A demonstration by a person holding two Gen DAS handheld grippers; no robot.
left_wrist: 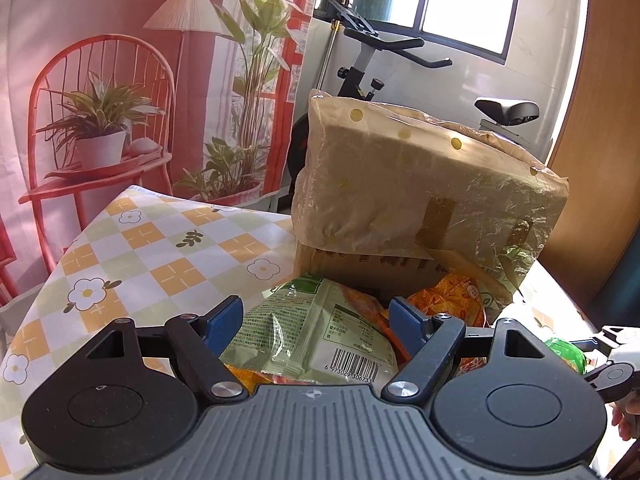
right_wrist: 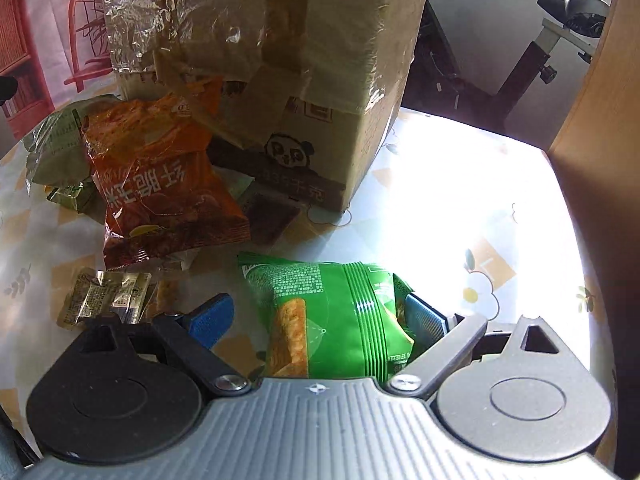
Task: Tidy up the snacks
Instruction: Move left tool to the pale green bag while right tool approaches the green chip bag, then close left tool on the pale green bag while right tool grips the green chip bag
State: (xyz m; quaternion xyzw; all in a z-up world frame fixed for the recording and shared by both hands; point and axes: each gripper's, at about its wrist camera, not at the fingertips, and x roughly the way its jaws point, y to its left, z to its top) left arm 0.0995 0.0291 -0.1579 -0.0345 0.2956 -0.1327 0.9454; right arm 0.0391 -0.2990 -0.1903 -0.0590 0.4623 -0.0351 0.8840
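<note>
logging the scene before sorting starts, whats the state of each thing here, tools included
left tool: open, pale green packet between the pads, not pressed
right tool: open, bright green bag between the pads
pale green packet: sealed, lying barcode side up on the pile
bright green bag: sealed, lying on the tablecloth
orange bag: sealed, propped against the box
cardboard box: upright, top draped in plastic film
small clear packets: sealed, flat on the tablecloth

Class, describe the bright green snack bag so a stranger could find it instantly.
Start at the cardboard box on the table. Nearer the camera, between the right gripper fingers, lies the green bag. Its neighbours are orange or pale; only it is bright green with ribbing.
</note>
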